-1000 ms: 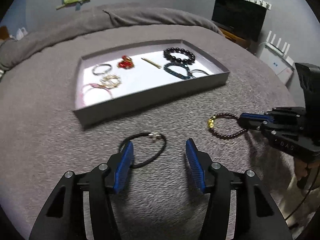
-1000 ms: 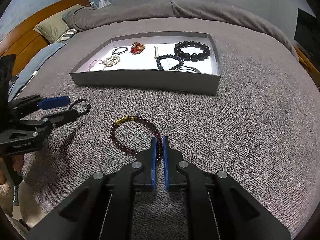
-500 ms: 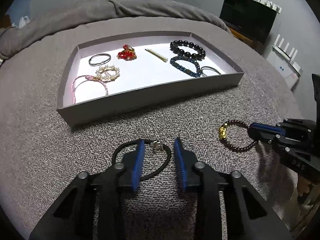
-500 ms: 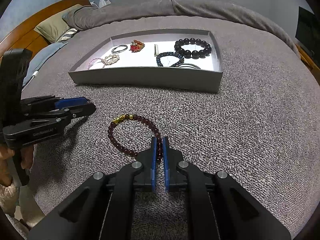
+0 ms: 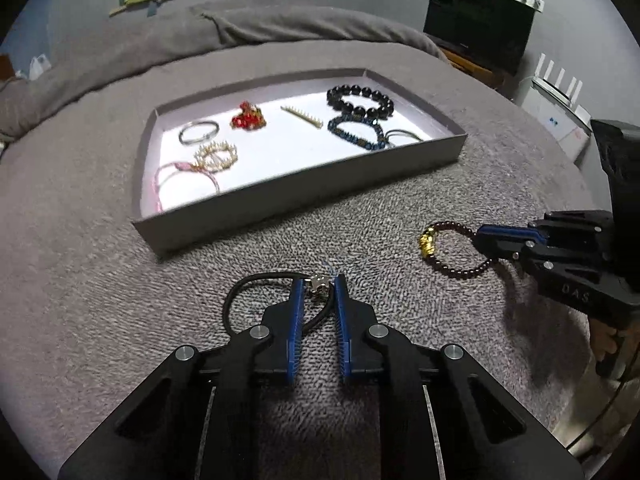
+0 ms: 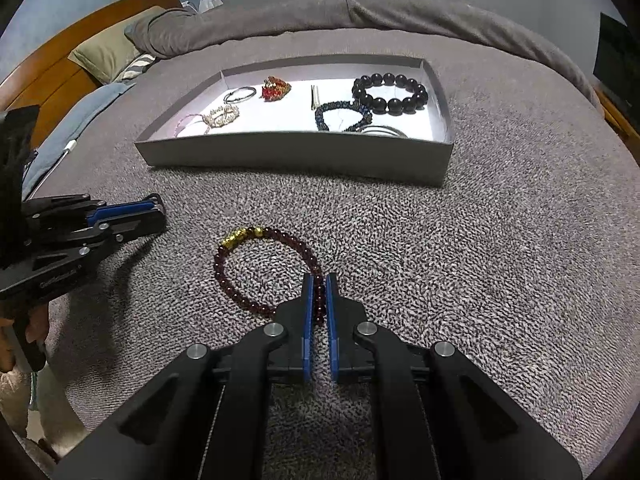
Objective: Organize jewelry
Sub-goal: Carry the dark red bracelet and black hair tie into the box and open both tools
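A grey tray [image 5: 304,196] [image 6: 296,156] on the grey bedspread holds several bracelets, rings and a red ornament. My left gripper [image 5: 317,285] is shut on a black cord bracelet [image 5: 240,292] with a silver charm [image 5: 318,282], low over the blanket in front of the tray. My right gripper [image 6: 319,285] is shut on a dark red bead bracelet [image 6: 240,296] with gold beads [image 6: 240,235]. That bracelet also shows in the left wrist view [image 5: 448,268], with the right gripper [image 5: 486,238] on it. The left gripper shows in the right wrist view [image 6: 160,210].
Pillows [image 6: 108,52] and a wooden headboard [image 6: 52,64] lie at the far left of the bed. A black screen [image 5: 480,24] and a white router [image 5: 556,104] stand off the bed's right side. A rolled duvet [image 5: 240,28] lies behind the tray.
My left gripper's fingers have closed from wide open onto the black cord bracelet at its charm. My right gripper has stayed shut on the dark red bead bracelet.
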The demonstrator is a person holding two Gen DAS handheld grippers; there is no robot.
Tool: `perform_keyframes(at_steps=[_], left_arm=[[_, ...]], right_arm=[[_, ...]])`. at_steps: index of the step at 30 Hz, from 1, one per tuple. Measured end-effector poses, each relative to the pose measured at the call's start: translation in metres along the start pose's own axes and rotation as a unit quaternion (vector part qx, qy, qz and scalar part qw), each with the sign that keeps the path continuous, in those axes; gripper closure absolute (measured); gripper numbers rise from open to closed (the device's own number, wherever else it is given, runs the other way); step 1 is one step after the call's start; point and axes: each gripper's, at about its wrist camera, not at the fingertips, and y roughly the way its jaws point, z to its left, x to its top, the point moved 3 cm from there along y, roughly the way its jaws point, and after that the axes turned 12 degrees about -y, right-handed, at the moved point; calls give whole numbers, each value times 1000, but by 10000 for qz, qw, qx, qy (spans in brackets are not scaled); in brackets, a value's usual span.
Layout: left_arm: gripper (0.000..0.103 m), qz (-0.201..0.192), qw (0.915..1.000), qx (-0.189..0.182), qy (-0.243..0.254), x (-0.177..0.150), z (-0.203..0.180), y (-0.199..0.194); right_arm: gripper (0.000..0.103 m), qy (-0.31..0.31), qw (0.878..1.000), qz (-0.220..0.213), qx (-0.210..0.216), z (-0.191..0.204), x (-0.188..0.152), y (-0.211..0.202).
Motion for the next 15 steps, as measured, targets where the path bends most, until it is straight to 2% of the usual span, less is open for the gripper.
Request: perform_keyframes(at_steps=[7,14,15], left_arm=[[87,-230,9996,47,139,4,-1,-26],[87,-488,9986,-110,186,16,-1,-55],[87,-510,9983,-217,159,20,0,-59]], right_arm=[[97,-107,9995,-299,-13,11,11,-28],[97,-242,9965,-794,-122,16,39,-67],[97,-282,9956,-878,-162,16,45,-73]])
